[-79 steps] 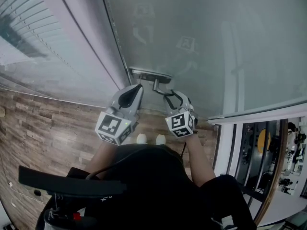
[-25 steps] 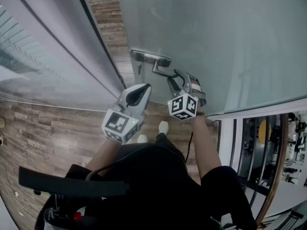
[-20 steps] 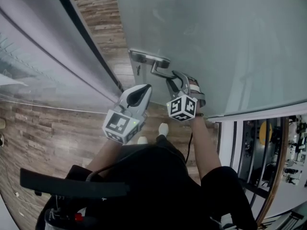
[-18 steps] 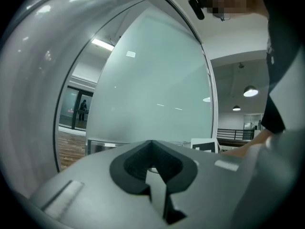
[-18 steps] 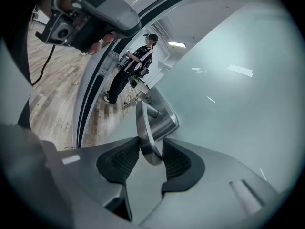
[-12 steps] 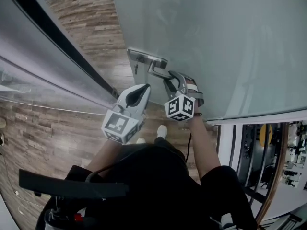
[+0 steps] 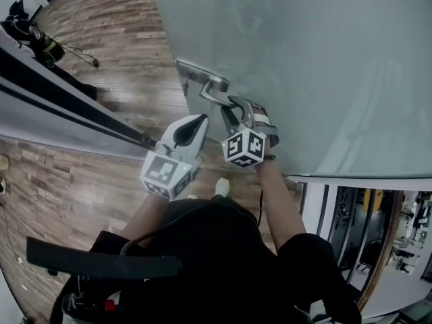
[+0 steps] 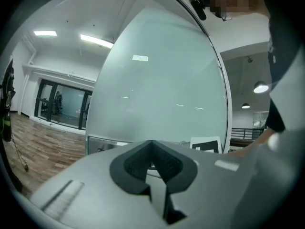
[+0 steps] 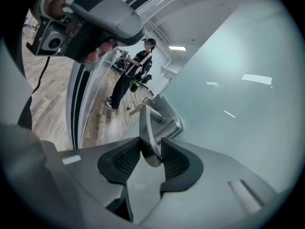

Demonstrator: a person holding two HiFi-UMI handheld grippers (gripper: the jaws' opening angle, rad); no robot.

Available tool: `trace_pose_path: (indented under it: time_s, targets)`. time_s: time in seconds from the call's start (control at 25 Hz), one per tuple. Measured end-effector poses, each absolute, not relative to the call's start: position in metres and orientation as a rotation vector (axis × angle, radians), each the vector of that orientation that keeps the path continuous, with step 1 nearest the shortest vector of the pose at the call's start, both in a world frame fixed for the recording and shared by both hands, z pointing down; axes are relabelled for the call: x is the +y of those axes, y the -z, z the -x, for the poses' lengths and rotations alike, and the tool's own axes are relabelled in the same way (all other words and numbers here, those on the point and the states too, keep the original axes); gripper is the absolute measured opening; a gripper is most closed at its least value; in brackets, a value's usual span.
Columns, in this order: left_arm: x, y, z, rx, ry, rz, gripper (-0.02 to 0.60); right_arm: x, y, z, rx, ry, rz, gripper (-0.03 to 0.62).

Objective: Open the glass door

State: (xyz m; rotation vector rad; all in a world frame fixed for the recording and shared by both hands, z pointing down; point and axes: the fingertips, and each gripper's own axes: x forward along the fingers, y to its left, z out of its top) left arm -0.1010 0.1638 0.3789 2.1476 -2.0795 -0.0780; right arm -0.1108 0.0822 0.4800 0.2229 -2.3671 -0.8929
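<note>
The glass door (image 7: 310,59) was a frosted, pale grey-green pane carrying a brushed-metal lever handle (image 7: 214,90) on a rectangular metal plate (image 7: 187,71) near its free edge. The pane stood swung away from the dark-striped glass wall (image 7: 61,103) left of the handle, and wooden floor (image 7: 128,39) showed in the gap between them.

The right gripper (image 7: 233,111) sat at the end of the handle with the lever between its jaws. The jaws were closing, and both pads touched the metal. The left gripper (image 7: 200,119) hung just left of the handle and slightly nearer the person, apart from it. Its jaws were pressed together on nothing.

In the right gripper view, a person in dark clothes (image 9: 131,75) stood on the floor well beyond the handle.
</note>
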Motion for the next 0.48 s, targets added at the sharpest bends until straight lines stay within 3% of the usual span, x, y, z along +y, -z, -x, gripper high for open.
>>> trace_pose_path:
  time_s: [0.48]
  targets:
    - [0.129, -0.381, 0.088, -2.158, 0.073, -2.072, -0.002, 0.052, -0.477, 0.135, -2.431, 0.824, -0.162, 0.126]
